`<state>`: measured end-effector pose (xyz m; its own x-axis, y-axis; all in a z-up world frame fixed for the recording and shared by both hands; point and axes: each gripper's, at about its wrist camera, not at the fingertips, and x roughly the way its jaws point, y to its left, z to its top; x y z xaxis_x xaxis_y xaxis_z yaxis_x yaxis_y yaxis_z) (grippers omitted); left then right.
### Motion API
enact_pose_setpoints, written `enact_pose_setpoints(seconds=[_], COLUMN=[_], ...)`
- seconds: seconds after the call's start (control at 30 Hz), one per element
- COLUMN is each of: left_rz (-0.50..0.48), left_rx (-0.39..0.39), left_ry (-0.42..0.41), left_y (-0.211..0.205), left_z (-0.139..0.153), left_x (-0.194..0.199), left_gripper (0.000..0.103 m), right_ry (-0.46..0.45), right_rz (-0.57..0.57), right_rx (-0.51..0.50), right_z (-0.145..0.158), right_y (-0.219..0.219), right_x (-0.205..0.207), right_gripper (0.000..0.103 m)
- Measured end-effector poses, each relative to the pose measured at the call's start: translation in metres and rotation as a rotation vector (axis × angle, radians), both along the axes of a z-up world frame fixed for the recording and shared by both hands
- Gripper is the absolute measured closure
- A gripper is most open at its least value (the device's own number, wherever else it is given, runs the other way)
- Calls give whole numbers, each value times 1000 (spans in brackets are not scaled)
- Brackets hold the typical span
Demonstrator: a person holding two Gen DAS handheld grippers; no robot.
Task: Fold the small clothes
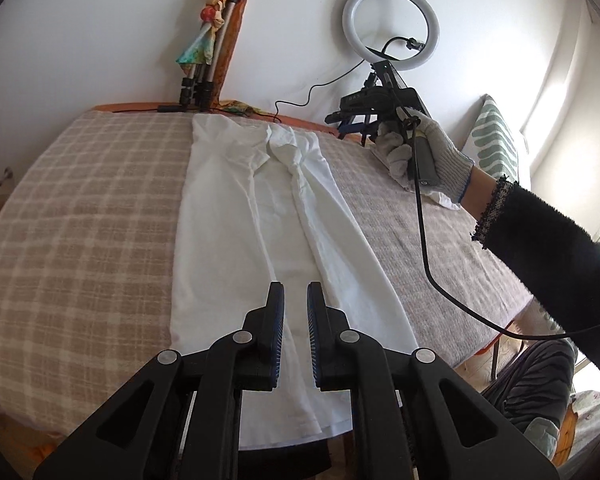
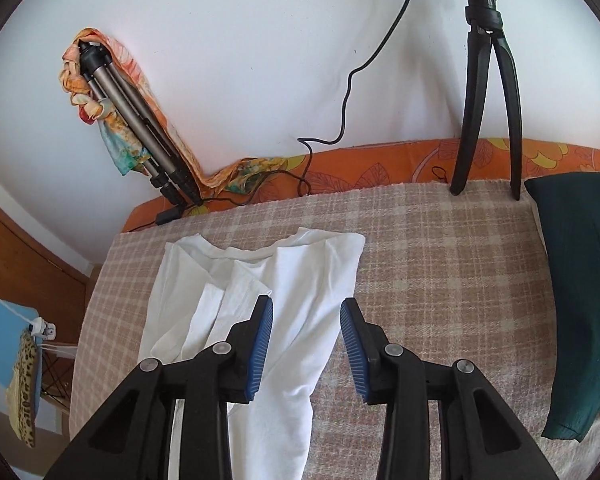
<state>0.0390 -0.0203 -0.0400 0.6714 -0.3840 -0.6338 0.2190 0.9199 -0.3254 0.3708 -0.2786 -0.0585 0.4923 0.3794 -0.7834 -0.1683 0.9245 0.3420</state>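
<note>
A white shirt [image 1: 260, 240] lies lengthwise on the checked table cover [image 1: 80, 220], both long sides folded inward into a narrow strip. My left gripper [image 1: 296, 292] hovers over the shirt's near end, jaws slightly apart with nothing between them. The right gripper [image 1: 380, 120], held in a gloved hand, is above the table's far right, near the shirt's collar end. In the right wrist view the right gripper [image 2: 306, 308] is open and empty, just above the shirt's [image 2: 300, 272] folded shoulder area.
A ring light [image 1: 392, 24] on a tripod [image 2: 488, 100] stands at the table's back edge. A folded tripod wrapped in a colourful scarf [image 2: 120, 112] leans on the wall. A dark green cloth [image 2: 580, 300] lies at the right. A cable [image 1: 424, 240] hangs from the right gripper.
</note>
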Motion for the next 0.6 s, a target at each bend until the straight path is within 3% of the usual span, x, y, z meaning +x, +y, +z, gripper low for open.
enact_pose_setpoints(seconds=[0.17,0.27,0.43,0.6], left_rz=[55,50,26,6], left_rx=[-6,19,27,-56], left_ry=[35,72,173,249], left_y=[31,46,67,79], left_z=[-5,-9,-26,-42], left_x=[25,33,33,20], left_gripper=[91,81,76,72], right_ry=[33,22,59,108], right_rz=[0,38,103,162], right_rx=[-38,-63,-47,13], right_z=[-18,-20,-22,-29], right_y=[5,4,-6,-22], right_x=[-12,-39,-109,-199], right_gripper=[66,66,66,65])
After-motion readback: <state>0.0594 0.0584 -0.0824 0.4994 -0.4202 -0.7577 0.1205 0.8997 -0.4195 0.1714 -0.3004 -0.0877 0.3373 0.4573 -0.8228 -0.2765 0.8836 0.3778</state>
